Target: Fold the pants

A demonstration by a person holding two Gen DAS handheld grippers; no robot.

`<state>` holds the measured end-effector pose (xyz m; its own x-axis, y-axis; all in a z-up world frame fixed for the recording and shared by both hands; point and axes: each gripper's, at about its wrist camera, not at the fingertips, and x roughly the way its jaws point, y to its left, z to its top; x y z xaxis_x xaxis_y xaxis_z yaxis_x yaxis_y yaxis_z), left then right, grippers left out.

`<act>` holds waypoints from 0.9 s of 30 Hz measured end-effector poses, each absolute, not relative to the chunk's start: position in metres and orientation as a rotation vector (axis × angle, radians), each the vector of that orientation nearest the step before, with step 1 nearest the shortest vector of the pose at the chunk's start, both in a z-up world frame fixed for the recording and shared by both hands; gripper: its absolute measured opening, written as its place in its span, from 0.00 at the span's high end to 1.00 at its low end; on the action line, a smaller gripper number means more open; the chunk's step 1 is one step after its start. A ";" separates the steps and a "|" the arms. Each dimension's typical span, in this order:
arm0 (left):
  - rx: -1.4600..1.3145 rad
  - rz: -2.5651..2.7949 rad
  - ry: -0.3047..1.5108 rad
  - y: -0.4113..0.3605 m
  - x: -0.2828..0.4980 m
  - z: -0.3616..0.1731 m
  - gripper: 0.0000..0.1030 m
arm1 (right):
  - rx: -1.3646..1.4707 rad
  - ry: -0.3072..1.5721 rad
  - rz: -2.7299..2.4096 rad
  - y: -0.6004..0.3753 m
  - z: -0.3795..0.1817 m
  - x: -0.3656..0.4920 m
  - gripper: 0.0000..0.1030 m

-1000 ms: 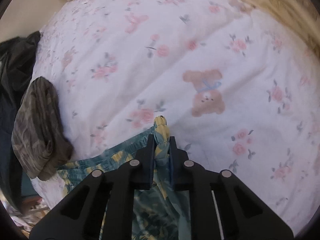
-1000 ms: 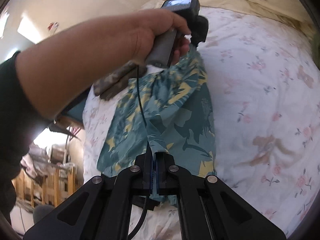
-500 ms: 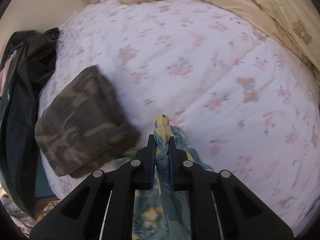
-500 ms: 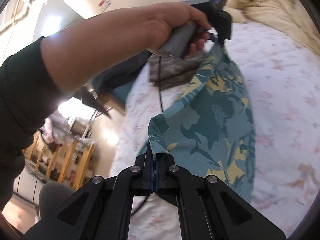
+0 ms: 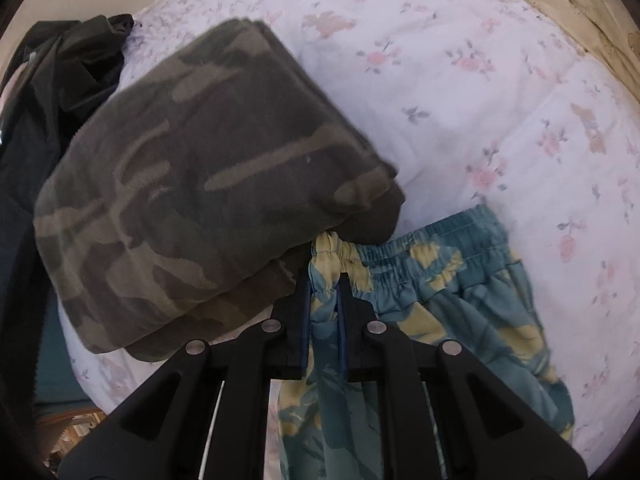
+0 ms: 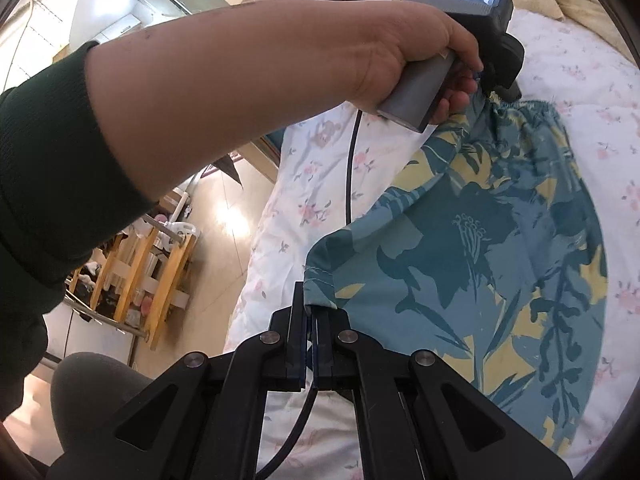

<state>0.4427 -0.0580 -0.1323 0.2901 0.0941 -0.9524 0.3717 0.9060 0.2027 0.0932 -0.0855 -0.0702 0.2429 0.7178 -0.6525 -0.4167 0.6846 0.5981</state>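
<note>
Pants (image 5: pixel 432 320), teal with a yellow leaf print, fill the lower right of the left wrist view, spread over the flowered bed (image 5: pixel 460 92). The left hand-held gripper (image 5: pixel 325 292) pinches the gathered elastic waistband at its left corner, fingers pressed onto the cloth. A second ago this corner was held over open bedspread; now it sits just beside, perhaps touching, the folded camouflage garment (image 5: pixel 192 200) that takes up the left centre of the frame, with a dark jacket (image 5: pixel 60 68) at the far left edge. The waistband has come down to the mattress close to the bed's edge.

In the right wrist view the pants (image 6: pixel 500 264) stretch from lower centre to upper right, lying wide on the bed (image 6: pixel 304 184). The right hand-held gripper (image 6: pixel 312 316) clamps the hem corner at lower centre, fingers shut on the fabric. The left hand (image 6: pixel 404 52) grips its tool at upper centre, over the waistband. Half a second ago the cloth hung slack and narrow in the air; now it is drawn out broad and mostly resting flat.

My reading: the spreading step is nearly finished, and the garment is placed for a first fold, though the nearby camouflage pile may crowd the waistband end.
</note>
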 end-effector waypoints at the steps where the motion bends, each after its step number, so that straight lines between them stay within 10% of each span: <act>1: 0.430 -0.197 1.275 -0.058 0.443 -0.135 0.88 | 0.332 1.082 0.791 -0.083 -0.074 0.095 1.00; 6: 0.474 -0.209 1.255 -0.060 0.438 -0.141 0.80 | 0.343 1.108 0.789 -0.078 -0.079 0.099 1.00; 10: 0.440 -0.215 1.246 -0.051 0.422 -0.119 0.33 | 0.343 1.114 0.789 -0.066 -0.080 0.097 1.00; 27: 0.158 -0.134 1.141 0.133 0.241 -0.023 0.21 | 0.206 1.228 0.787 0.025 -0.145 0.095 0.95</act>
